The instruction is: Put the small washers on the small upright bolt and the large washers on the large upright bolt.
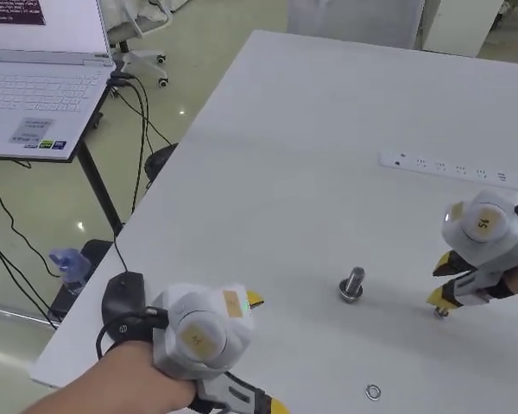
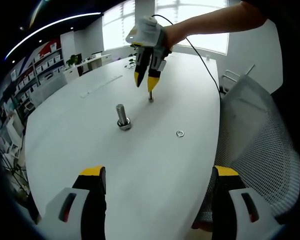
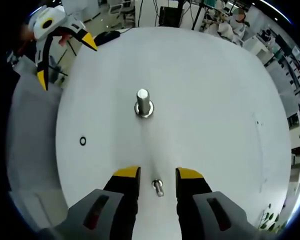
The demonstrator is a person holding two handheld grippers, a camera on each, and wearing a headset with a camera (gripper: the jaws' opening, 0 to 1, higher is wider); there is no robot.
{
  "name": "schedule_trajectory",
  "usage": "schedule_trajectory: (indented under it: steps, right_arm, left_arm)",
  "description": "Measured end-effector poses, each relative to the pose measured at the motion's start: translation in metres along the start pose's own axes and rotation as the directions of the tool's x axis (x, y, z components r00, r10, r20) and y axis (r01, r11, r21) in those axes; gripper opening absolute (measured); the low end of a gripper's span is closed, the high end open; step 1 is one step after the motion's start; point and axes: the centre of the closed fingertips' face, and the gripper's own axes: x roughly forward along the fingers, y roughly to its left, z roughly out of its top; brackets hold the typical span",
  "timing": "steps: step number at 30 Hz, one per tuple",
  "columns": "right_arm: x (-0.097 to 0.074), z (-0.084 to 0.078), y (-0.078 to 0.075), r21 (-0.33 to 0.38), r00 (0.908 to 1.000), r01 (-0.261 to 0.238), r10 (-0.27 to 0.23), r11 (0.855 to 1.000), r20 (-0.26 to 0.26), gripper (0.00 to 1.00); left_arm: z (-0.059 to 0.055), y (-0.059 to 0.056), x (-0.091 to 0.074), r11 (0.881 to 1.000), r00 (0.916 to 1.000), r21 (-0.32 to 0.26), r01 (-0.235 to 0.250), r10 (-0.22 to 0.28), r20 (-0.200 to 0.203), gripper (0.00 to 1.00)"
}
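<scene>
The large upright bolt point(image 1: 352, 283) stands on its head out on the white table point(image 1: 311, 155), with a wider ring around its foot; whether that ring is a washer or the bolt's own head cannot be told. The small upright bolt point(image 1: 441, 312) stands near it, on the side toward the right gripper point(image 1: 440, 283). In the right gripper view that small bolt point(image 3: 158, 187) sits between this gripper's point(image 3: 158, 173) partly open jaws, with a gap on each side, so they straddle it without gripping, and the large bolt point(image 3: 143, 102) rises straight beyond. One loose washer point(image 1: 373, 392) lies flat on the table near the large bolt, on the person's side of it and apart from both bolts. The left gripper point(image 1: 266, 352) is held by a hand point(image 1: 121, 379) well away from the large bolt at the table's near edge, and in its own view its jaws point(image 2: 158, 172) are spread wide with nothing between them, facing the large bolt point(image 2: 122, 116), the washer point(image 2: 180, 133) and the right gripper point(image 2: 144, 82) over the small bolt point(image 2: 151, 97). Beyond the large bolt, further up the table, lies a white power strip point(image 1: 453, 168); far off to the left of it an open laptop point(image 1: 43, 78) sits on a separate stand
</scene>
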Motion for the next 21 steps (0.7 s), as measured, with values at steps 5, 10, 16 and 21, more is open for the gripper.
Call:
schedule_trajectory:
  steps: [5,10,16,21]
  right_arm:
    - [-0.008,0.012,0.013,-0.032,0.9996,-0.007,0.008,0.999,0.026,0.31]
    - [-0.011,0.020,0.028,-0.070,0.9987,-0.027,0.030,0.997,0.042,0.32]
    - [-0.011,0.028,0.045,-0.106,0.9968,-0.049,0.056,0.993,0.058,0.33]
    - [-0.009,0.031,0.053,-0.123,0.9955,-0.061,0.070,0.991,0.065,0.33]
  left_arm:
    - [0.002,0.000,0.000,1.000,1.0000,0.009,-0.003,0.003,-0.002,0.87]
    - [0.002,-0.002,0.000,1.000,1.0000,0.013,-0.005,0.005,0.002,0.86]
    - [0.003,-0.004,0.001,1.000,0.9999,-0.004,-0.004,0.004,0.012,0.86]
    - [0.004,-0.003,0.001,1.000,0.9999,-0.002,-0.006,0.006,0.011,0.86]
